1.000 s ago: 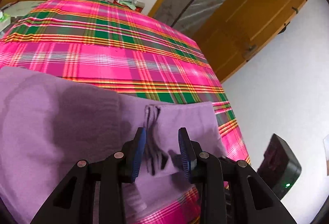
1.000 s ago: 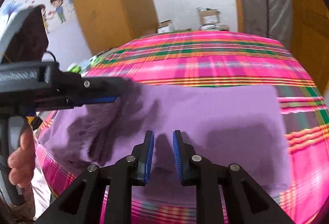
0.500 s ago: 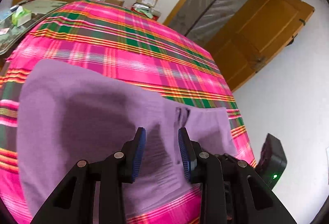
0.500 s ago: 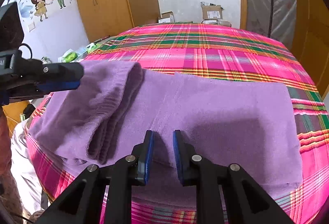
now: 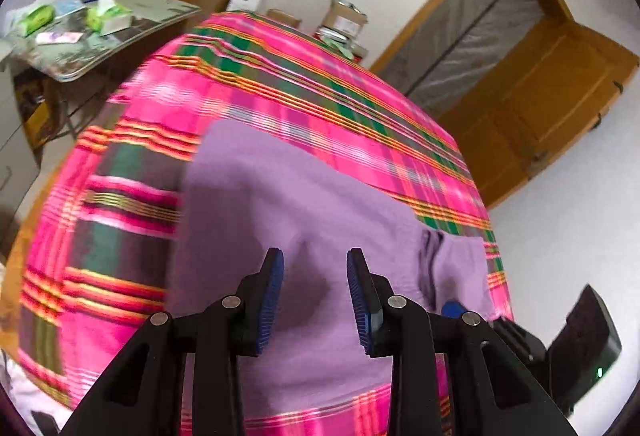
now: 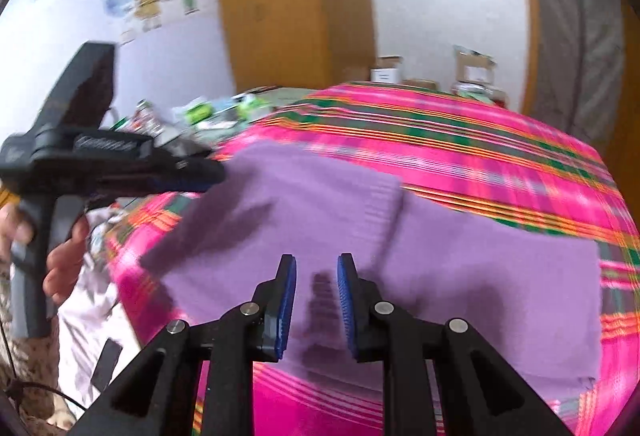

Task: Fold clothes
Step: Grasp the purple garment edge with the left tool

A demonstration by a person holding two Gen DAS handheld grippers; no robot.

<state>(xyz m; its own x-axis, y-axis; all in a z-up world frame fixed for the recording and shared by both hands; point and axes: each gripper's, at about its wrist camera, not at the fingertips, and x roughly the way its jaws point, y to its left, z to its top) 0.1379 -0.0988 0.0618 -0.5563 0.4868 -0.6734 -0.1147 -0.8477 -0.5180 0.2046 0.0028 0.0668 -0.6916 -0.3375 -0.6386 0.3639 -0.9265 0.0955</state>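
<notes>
The left gripper (image 5: 315, 296) hangs above a purple garment (image 5: 304, 211), its blue-padded jaws apart and empty; the garment lies flat near the front edge of a bed under a pink plaid cover (image 5: 132, 163); a bunched fold shows toward the garment's right end; the right gripper (image 5: 520, 340) sits at the bed's front right corner, just beside that end.

A purple knitted garment (image 6: 460, 276) lies flat near the front edge. Its nine o'clock part is folded over the rest, ribbed edge toward three o'clock.
</notes>
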